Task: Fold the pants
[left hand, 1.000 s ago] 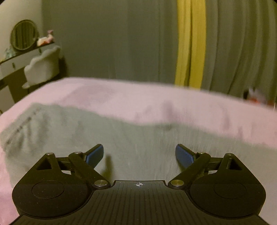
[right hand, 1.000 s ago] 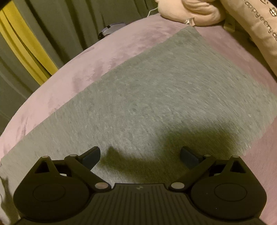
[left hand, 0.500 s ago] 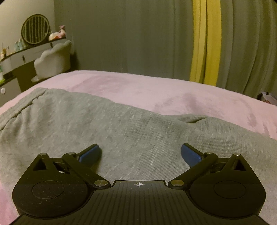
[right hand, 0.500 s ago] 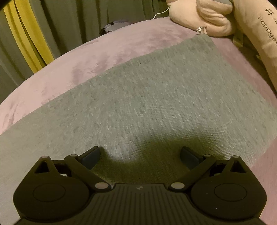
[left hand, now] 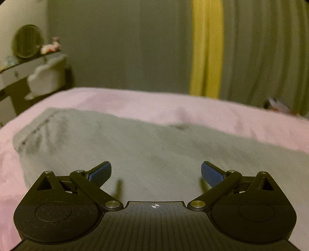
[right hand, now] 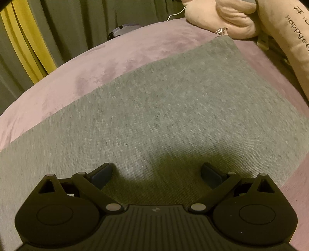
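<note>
Grey pants (left hand: 135, 148) lie flat on a pink bed cover (left hand: 173, 108); their gathered waistband (left hand: 34, 131) shows at the left of the left wrist view. My left gripper (left hand: 156, 171) hovers over the cloth with its blue pads wide apart and nothing between them. In the right wrist view the grey pants (right hand: 164, 108) stretch away to a far corner near the pillows. My right gripper (right hand: 156, 173) hangs just above the cloth, open and empty, casting a shadow on the fabric.
A cream pillow (right hand: 218, 17) and a long printed cushion (right hand: 285, 38) lie at the head of the bed. Grey curtains with a yellow strip (left hand: 206, 48) hang behind. A dresser with a round mirror (left hand: 27, 41) and a pale chair (left hand: 46, 77) stand at left.
The left wrist view has drawn back and up from the pants, showing more pink cover on the left. The right gripper has barely shifted over the last half second.
</note>
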### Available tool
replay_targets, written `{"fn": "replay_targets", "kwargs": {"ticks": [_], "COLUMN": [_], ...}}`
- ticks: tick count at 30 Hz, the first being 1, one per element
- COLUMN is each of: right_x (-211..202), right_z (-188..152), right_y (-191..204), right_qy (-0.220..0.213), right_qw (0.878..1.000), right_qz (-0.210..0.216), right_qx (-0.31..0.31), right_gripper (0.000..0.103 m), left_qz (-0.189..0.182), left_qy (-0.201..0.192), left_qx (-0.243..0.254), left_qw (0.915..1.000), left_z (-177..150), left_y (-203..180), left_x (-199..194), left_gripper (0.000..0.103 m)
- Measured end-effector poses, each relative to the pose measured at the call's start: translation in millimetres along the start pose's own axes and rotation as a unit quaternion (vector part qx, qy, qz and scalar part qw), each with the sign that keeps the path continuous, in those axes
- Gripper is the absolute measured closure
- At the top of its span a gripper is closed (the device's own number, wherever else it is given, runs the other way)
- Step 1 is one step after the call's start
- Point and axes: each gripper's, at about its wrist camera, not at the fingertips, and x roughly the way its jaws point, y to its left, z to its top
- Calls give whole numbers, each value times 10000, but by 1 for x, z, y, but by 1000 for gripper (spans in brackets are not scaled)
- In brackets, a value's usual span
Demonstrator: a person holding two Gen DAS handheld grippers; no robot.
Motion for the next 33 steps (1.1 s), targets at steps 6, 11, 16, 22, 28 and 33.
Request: {"fn": "replay_targets", "kwargs": {"ticks": [6, 11, 16, 22, 28, 33], "right_x": [1, 1, 0, -9, -40, -51], "right_z": [0, 0, 0, -1, -20, -50], "right_y": [0, 0, -7, -70, -156, -222], "right_qy": [20, 28, -24, -227, -511, -543], "right_qw": [10000, 10000, 9995, 9694, 9363, 9375], "right_qz": [5, 17, 172, 1513, 2268, 1885], "right_qx": [19, 26, 260, 1920, 2634, 2875], "right_gripper": [4, 4, 4, 4, 4, 5], "left_qz": [-156, -125, -22, 314, 198, 61], "left_qy": [25, 363, 685, 735, 833, 912], "left_qx": [1048, 1350, 776, 335, -175, 42], "left_qw": [9944, 9901, 9946, 9962, 9962, 9958], "left_z": [-22, -33, -33, -26, -18, -18], "left_y": [-45, -57, -42, -15, 9, 0], "left_x": [-12, -2, 10, -3, -18, -20], "left_gripper": [0, 0, 0, 0, 0, 0]}}
